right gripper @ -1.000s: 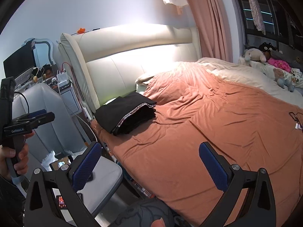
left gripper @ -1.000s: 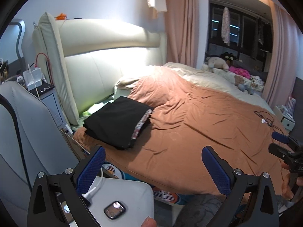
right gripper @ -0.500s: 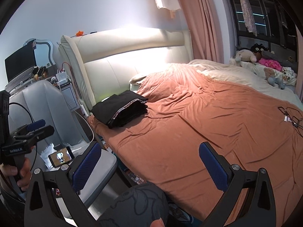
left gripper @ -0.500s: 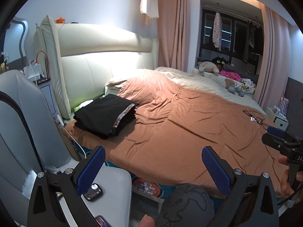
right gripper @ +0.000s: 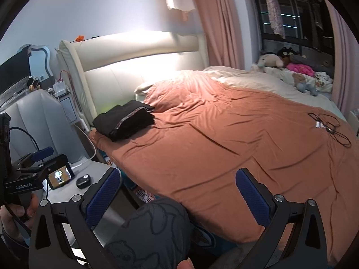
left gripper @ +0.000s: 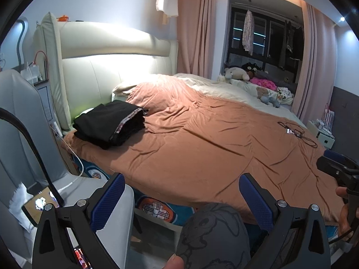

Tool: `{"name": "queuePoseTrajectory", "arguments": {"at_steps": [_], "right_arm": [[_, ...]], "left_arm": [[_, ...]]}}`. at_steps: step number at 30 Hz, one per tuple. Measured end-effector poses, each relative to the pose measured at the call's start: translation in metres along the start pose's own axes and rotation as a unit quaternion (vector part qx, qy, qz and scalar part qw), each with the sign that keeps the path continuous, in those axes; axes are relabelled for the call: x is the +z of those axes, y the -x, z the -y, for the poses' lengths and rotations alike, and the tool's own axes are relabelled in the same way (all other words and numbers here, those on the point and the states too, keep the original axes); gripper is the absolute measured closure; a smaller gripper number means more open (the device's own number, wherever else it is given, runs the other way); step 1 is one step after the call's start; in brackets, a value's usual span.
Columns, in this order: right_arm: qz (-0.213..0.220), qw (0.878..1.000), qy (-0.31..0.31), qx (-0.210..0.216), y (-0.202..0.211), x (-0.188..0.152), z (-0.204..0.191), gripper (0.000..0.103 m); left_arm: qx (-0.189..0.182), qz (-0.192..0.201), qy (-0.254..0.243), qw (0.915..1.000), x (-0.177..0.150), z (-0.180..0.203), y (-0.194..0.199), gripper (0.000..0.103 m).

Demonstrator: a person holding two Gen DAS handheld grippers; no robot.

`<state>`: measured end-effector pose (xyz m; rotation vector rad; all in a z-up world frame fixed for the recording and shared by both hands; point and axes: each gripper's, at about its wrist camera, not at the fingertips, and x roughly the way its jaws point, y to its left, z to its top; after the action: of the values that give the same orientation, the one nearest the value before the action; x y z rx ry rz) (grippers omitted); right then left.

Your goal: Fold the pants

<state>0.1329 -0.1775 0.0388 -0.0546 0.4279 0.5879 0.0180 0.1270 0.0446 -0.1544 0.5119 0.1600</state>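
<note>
You have one pair of black pants (left gripper: 111, 124), folded into a thick soft rectangle with a patterned band along one edge, lying at the far left corner of the bed (left gripper: 202, 148) (on the rumpled rust-coloured duvet). Your left claw (left gripper: 181, 199) and right claw (right gripper: 177, 197) both hang wide apart, holding nothing. One tangled black cable (left gripper: 298, 133) lies far right.

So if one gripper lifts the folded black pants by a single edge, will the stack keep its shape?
Probably not. The black pants are soft stacked layers, so they would likely droop and unfold. They look light, and a push may slide them over the orange duvet.
</note>
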Motion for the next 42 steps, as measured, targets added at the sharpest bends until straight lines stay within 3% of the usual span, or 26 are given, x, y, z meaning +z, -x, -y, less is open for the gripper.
{"name": "queuePoseTrajectory", "arguments": {"at_steps": [11,25,42], "right_arm": [[0.002,1.0,-0.022,-0.02,0.007,-0.032,-0.005,0.0],[-0.014,0.998,-0.045,-0.028,-0.018,-0.034,0.0,0.0],[-0.022,0.998,-0.055,-0.038,-0.017,-0.038,0.007,0.0]], "left_arm": [[-0.001,-0.009,-0.008,0.9999,-0.019,0.007,-0.017,0.001],[-0.005,-0.02,-0.012,0.9997,-0.022,0.009,-0.032,0.001],[-0.013,-0.027,-0.012,0.9995,-0.023,0.01,-0.035,0.001]]}}
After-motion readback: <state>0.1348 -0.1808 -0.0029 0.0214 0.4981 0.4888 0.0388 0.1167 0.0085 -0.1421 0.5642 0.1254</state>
